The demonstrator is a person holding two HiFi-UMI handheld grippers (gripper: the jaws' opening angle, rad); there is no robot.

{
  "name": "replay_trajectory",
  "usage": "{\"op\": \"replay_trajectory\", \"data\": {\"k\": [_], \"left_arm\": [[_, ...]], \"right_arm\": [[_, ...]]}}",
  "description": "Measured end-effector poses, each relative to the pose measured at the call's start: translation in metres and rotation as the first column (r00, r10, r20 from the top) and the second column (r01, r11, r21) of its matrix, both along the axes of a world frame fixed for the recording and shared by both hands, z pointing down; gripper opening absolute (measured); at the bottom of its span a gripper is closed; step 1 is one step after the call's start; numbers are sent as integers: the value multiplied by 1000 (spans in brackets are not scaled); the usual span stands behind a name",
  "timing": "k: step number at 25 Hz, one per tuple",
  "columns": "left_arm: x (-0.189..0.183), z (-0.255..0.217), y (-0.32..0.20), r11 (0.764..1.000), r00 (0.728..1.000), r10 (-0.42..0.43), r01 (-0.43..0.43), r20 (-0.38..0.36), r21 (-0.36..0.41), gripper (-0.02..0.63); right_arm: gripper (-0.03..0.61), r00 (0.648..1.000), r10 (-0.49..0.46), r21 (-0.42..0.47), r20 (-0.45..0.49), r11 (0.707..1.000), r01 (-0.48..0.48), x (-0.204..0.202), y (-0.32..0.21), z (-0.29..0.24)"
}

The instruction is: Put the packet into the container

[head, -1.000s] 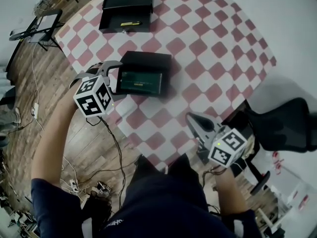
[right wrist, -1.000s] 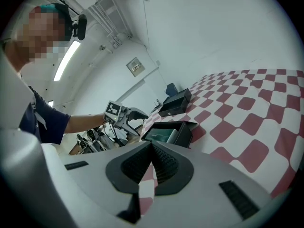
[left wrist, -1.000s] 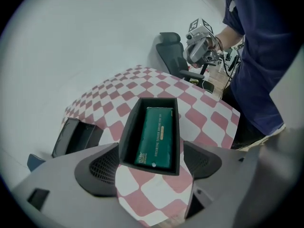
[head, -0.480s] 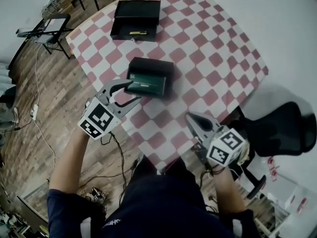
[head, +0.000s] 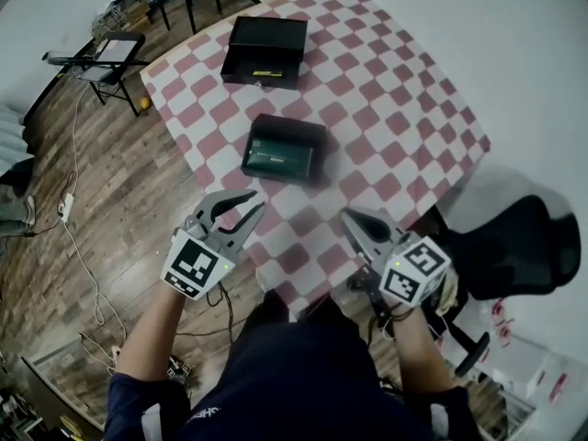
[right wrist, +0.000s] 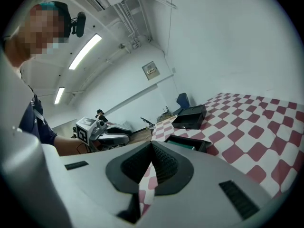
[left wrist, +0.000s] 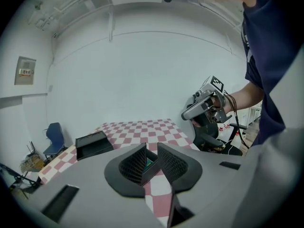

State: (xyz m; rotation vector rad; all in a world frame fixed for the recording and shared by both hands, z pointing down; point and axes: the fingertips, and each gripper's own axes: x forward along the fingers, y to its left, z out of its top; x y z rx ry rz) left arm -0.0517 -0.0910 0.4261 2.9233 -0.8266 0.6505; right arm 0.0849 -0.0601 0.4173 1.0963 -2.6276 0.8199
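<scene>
Jaws of left gripper (head: 251, 203) have just been closing, now narrowly apart, empty; right gripper (head: 351, 217) is closed, empty. The packet (head: 276, 159) lies in container (head: 290, 123) at 12 o'clock, so both likely hang clear.

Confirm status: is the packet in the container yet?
Looks done: the green packet lies inside the near container. In hand: nothing; the left gripper has just been closing its jaws with nothing between them, and the right gripper is shut and empty. Left: apparently nothing.

green packet (head: 274, 161) lying flat, inside open black container (head: 292, 127)
</scene>
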Motion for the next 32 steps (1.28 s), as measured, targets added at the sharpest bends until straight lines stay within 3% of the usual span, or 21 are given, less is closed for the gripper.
{"op": "replay_trajectory", "data": {"k": [6, 12, 20, 32], "left_arm": [[-12, -15, 15, 994, 989, -106, 102, -107, -40, 57], [-16, -7, 29, 985, 974, -158, 146, -162, -87, 40], [-22, 11, 45, 984, 981, -149, 135, -125, -115, 35], [-27, 5, 49, 983, 977, -160, 145, -138, -110, 34]], "right_arm": [[17, 1000, -15, 30, -6, 999, 15, -9, 5, -14], [16, 999, -37, 30, -20, 999, 38, -20, 10, -13], [15, 997, -57, 32, -49, 998, 58, -31, 17, -6], [15, 994, -79, 48, -72, 995, 82, -43, 23, -5]]}}
